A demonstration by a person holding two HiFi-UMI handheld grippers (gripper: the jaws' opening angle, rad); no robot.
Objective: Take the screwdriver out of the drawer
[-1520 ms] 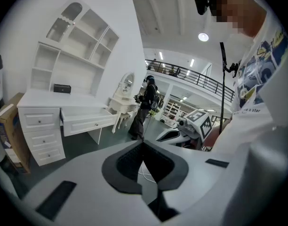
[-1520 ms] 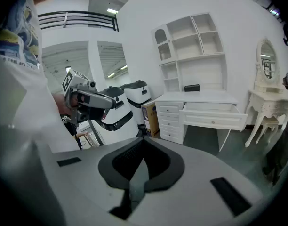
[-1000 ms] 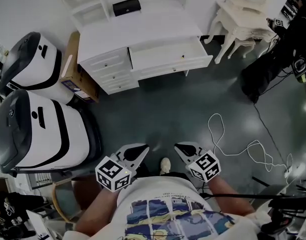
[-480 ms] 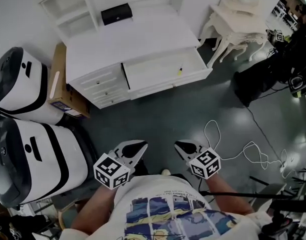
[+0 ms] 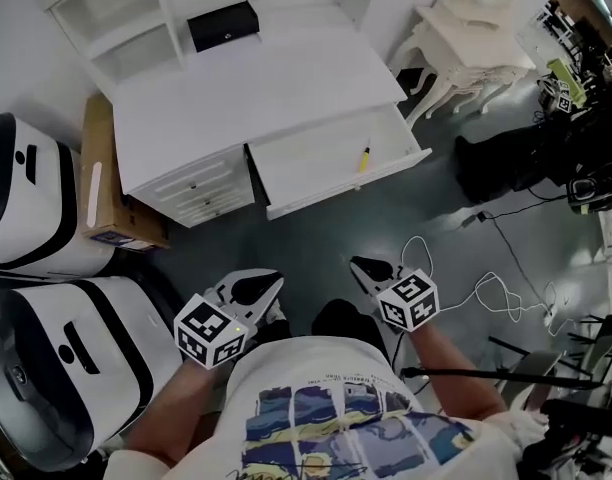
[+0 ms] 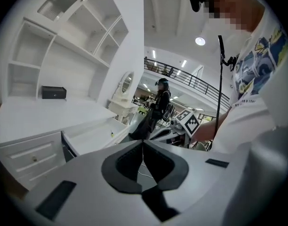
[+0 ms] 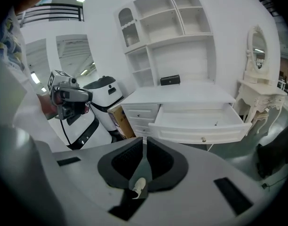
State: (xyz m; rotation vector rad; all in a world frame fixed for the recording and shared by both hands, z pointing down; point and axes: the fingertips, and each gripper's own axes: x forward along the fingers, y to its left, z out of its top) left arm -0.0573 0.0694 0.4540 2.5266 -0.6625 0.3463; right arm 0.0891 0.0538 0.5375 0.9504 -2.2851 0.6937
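Both forearms bent, elbows in by the trunk. L tongs [image 5: 254,286] and R tongs [image 5: 369,268] are held side by side, well short of the drawer [image 5: 346,194], noses aimed at it and tipped down, R steeper. L tongs [image 6: 143,143]: pressed together, nothing btwn. R tongs [image 7: 144,140]: pressed together too, nothing gripped.

Screwdriver [image 5: 365,157], yellow handle, lies in the open drawer near its right end, apart from both tongs. Seen small from L [image 6: 111,134] and R [image 7: 216,123].

Vs 1 s ago: drawer and white table [image 5: 256,88] sit lower and closer in head view. Drawer inside is now exposed and the screwdriver is plain. Tongs unchanged, both closed.

Writing: square b/w markers [image 5: 208,330] on the tongs. Shirt [image 5: 326,418] has picture panels; text above them too small to read.
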